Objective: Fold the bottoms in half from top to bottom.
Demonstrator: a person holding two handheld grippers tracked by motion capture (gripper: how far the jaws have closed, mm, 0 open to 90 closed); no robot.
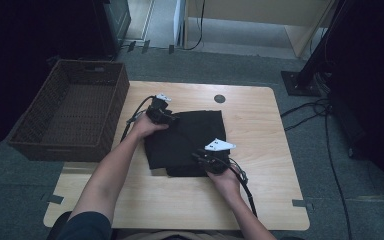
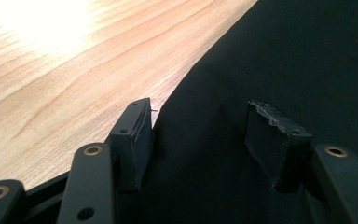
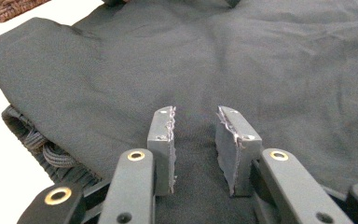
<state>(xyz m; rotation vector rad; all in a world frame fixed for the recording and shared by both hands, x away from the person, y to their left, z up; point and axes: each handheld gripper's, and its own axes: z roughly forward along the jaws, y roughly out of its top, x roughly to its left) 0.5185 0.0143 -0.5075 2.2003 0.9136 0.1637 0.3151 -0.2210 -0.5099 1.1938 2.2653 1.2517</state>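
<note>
- Black folded garment (image 1: 185, 140) lying flat near the middle of the wooden table (image 1: 260, 200), its far edge toward 12 o'clock, a thicker doubled layer at the near edge toward 6 o'clock.
- Left gripper (image 1: 161, 115) resting at the garment's far-left corner, about 10 o'clock from the cloth's centre, held in a hand (image 1: 147, 126) coming up from 6 o'clock.
- In the left gripper view, jaws standing apart over the cloth edge (image 2: 279, 74); one pad (image 2: 133, 140) right at the border where fabric meets bare wood (image 2: 65, 70), the other pad (image 2: 272, 140) over the fabric; nothing pinched between them.
- Right gripper (image 1: 211, 159) set on the garment's near-right part, about 5 o'clock from the cloth's centre, grey three-cornered plate (image 1: 219, 145) on top.
- In the right gripper view, jaws parted by a narrow gap, pads (image 3: 161, 144) low over the dark cloth (image 3: 261, 70); no fold caught between them.
- Ribbed hem (image 3: 42, 144) peeking out from under the top layer at 8 o'clock in that view.
- Woven brown basket (image 1: 40, 130) beside the table at 9 o'clock, well apart from the garment.
- Small dark round disc (image 1: 219, 98) on the tabletop at 12 o'clock, just beyond the cloth's far edge.
</note>
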